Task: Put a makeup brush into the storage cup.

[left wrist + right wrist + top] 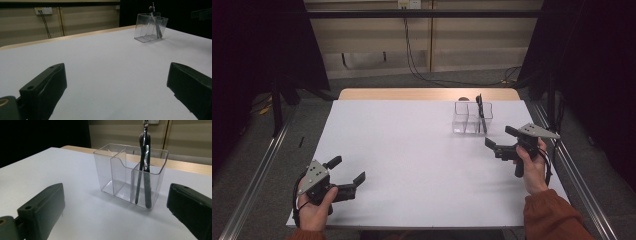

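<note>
In the high view, the left hand-held gripper (348, 170) sits at the near left of the white table (412, 150), its jaws spread wide and holding nothing. The right hand-held gripper (500, 138) is at the right side of the table, jaws also wide apart and empty, just on the near side of a clear plastic organizer (472, 118) that stands toward the far right. Two dark makeup brushes (480, 113) stand upright in the organizer's right compartment.

In the left gripper view, both black jaws stand far apart over bare table, with the organizer (150, 27) well away at the far right.

In the right gripper view, the jaws are wide open and touch nothing; the organizer (130, 175) stands near, between them, and the brushes (144, 167) lean in its right compartment, the other two compartments empty.
</note>
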Tool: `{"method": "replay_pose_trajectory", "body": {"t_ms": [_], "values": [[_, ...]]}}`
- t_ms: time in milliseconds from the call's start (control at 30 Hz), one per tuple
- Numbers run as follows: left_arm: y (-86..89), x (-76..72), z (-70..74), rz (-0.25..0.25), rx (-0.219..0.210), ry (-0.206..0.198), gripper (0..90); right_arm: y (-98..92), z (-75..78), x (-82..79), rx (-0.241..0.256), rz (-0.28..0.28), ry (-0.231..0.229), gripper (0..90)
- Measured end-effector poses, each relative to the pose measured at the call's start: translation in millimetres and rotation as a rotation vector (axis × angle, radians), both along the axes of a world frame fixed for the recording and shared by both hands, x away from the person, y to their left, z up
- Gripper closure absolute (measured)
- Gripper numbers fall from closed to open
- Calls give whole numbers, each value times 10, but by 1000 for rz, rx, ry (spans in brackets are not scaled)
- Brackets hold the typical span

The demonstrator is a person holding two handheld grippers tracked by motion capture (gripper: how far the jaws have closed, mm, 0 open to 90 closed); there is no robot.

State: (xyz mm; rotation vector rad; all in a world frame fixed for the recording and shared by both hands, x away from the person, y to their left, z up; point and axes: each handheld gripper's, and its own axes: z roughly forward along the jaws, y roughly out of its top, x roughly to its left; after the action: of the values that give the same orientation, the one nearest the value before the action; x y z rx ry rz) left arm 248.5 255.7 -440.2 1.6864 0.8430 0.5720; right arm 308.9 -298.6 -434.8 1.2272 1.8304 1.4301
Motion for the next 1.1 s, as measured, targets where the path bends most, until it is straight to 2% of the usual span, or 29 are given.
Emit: {"method": "replay_pose_trajectory", "body": {"t_ms": [433,1100], "values": [[15,-18,2,6,-3,-3,26,-58,-56,-335,-8,16,-25,26],[14,-42,1,11,2,-3,26,-168,-160,-674,-16,-3,-17,17]]}}
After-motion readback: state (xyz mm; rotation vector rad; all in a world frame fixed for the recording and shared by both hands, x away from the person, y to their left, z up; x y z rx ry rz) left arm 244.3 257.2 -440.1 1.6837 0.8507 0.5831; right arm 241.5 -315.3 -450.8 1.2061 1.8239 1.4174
